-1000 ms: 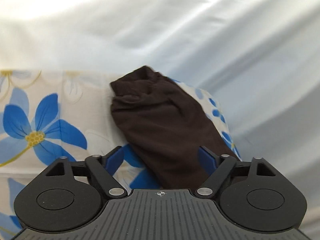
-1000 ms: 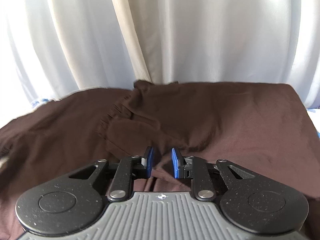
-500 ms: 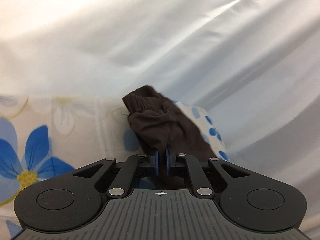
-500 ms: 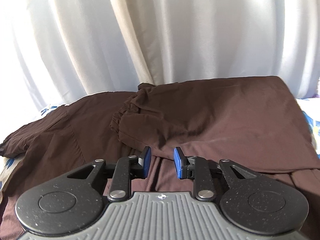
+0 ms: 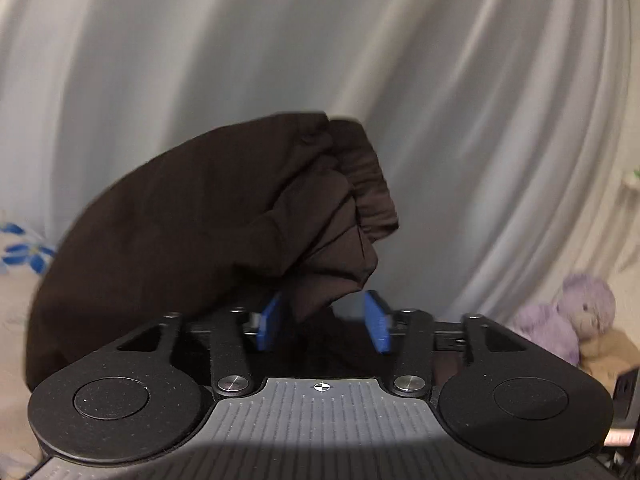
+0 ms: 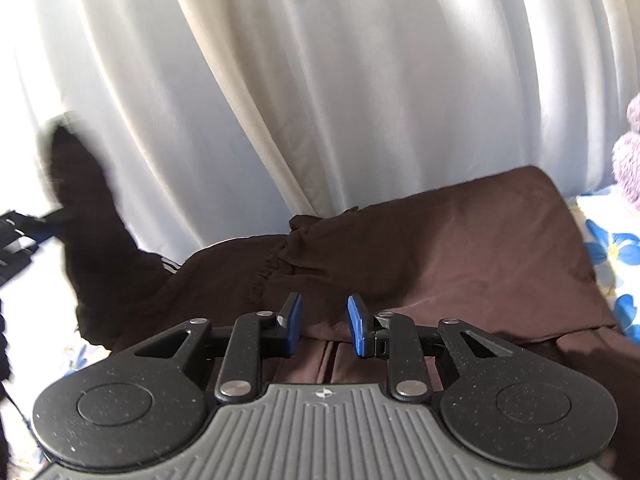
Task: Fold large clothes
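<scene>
A large dark brown garment (image 6: 440, 248) lies spread on a flower-printed sheet (image 6: 616, 248). One end of it (image 5: 224, 216) is lifted and bunched in front of my left gripper (image 5: 324, 322). The jaws of that gripper are opening. The cloth hangs between them against the left pad (image 5: 272, 320) and clear of the right pad. In the right wrist view the same lifted end (image 6: 92, 220) shows blurred at the far left. My right gripper (image 6: 322, 324) is open by a narrow gap with nothing pinched. It hovers over the garment beside a gathered cuff (image 6: 276, 264).
White curtains (image 5: 440, 100) hang close behind the bed in both views. A purple plush toy (image 5: 568, 320) and a tan one (image 5: 608, 356) sit at the right. The flowered sheet (image 5: 16, 248) shows at the left edge.
My left gripper shut on the garment's end, carried it up and across with a roll, and now its jaws stand apart. My right gripper rose slightly, with its gap unchanged.
</scene>
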Action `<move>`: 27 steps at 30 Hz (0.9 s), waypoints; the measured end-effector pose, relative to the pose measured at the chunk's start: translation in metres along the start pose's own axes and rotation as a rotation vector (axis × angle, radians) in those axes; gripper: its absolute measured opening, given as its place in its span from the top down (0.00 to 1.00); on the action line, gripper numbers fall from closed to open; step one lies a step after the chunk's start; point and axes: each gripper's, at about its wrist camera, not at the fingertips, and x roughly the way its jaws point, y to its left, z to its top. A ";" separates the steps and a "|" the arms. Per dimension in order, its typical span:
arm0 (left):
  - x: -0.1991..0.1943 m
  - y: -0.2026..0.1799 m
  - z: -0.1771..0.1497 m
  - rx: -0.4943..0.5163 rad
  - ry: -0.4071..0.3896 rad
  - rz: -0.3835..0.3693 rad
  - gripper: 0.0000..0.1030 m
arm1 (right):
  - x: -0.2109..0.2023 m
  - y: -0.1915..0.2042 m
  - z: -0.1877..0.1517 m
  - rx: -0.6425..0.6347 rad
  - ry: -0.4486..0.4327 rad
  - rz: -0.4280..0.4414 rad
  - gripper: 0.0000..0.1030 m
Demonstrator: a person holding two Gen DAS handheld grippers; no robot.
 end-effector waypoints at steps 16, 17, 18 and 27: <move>0.025 0.076 -0.057 -0.193 0.186 0.467 0.43 | 0.125 -0.013 0.012 0.417 0.169 0.212 0.44; 0.024 0.078 -0.056 -0.192 0.186 0.470 0.43 | 0.133 -0.010 0.014 0.415 0.169 0.198 0.44; 0.019 0.078 -0.062 -0.189 0.187 0.471 0.43 | 0.141 -0.007 0.016 0.413 0.181 0.183 0.46; 0.010 0.070 -0.061 -0.170 0.201 0.453 0.44 | 0.080 0.015 0.046 0.254 -0.047 0.077 0.80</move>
